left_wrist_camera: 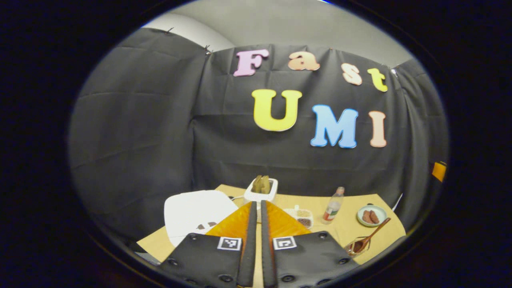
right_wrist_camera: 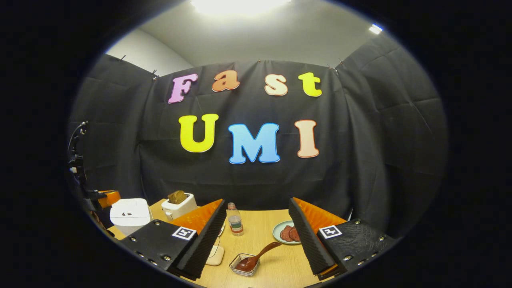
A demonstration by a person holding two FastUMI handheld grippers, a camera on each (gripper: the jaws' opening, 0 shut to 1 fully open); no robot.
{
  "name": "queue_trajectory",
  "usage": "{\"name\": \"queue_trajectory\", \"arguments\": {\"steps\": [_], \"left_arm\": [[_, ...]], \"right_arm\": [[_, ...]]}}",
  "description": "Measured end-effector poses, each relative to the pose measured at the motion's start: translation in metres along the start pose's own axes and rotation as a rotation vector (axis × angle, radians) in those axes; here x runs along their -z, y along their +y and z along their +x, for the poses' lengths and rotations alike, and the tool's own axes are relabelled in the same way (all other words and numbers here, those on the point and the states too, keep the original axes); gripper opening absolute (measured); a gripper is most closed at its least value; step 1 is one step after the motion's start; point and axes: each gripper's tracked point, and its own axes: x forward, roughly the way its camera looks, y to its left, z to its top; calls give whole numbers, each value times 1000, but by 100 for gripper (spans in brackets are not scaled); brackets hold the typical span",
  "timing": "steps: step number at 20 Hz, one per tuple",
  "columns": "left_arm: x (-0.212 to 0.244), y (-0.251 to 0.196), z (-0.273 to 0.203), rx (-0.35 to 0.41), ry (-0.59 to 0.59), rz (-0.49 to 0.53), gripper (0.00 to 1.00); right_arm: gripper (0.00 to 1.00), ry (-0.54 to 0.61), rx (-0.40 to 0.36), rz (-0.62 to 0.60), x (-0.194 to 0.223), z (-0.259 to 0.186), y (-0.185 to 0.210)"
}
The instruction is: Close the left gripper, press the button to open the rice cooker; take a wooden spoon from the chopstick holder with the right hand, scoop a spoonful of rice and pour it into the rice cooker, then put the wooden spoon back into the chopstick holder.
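Note:
The white rice cooker (left_wrist_camera: 196,216) stands with its lid down at the table's left; my left gripper (left_wrist_camera: 258,205) hovers just to its right, shut with nothing between the fingers. In the right gripper view the cooker (right_wrist_camera: 130,214) sits at the far left. A wooden spoon (right_wrist_camera: 258,255) lies with its bowl in a small glass dish (right_wrist_camera: 239,267) below and between the fingers of my right gripper (right_wrist_camera: 258,230), which is wide open and holds nothing. The left gripper view has that spoon (left_wrist_camera: 370,234) at the lower right.
On the wooden table (right_wrist_camera: 276,268) stand a white toaster (right_wrist_camera: 179,205) with bread in it, a small bottle (right_wrist_camera: 235,220) and a plate (right_wrist_camera: 277,231) of meat slices. A small clear box (left_wrist_camera: 303,218) sits behind my left fingers. Black cloth walls close the booth.

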Motion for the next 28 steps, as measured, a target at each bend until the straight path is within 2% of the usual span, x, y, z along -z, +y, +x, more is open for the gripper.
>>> {"name": "queue_trajectory", "arguments": {"steps": [1, 5, 9, 12, 18, 20, 22, 23, 25, 27, 28], "left_arm": [[10, 13, 16, 5, 39, -11, 9], [55, 44, 58, 53, 246, -106, 8], [92, 77, 99, 23, 390, -205, 8], [117, 92, 123, 1, 480, -260, 8], [122, 95, 133, -8, 510, -187, 8], [104, 102, 134, -54, 444, -174, 8], [65, 109, 130, -88, 321, -134, 9], [44, 109, 127, -98, 256, -101, 34], [-4, 114, 113, -128, 136, -47, 60], [-47, 109, 92, -145, -4, -25, 95], [-63, 102, 78, -134, -57, -32, 96]], "right_arm": [[96, 8, -1, -2, 3, 0, 2], [96, 35, -11, -10, 11, 5, 13], [96, 46, -28, 3, 15, 5, 20], [96, 56, -13, 5, 16, 8, 15], [96, 78, 26, 27, 22, 9, 6], [96, 77, 30, 28, 21, 9, 4], [96, 72, 31, 19, 20, 10, 0], [96, 71, 29, 18, 21, 10, -1], [96, 72, 26, 20, 21, 10, -3], [96, 66, 18, 23, 20, 10, -6], [96, 59, 2, 26, 18, 10, -5]]}}
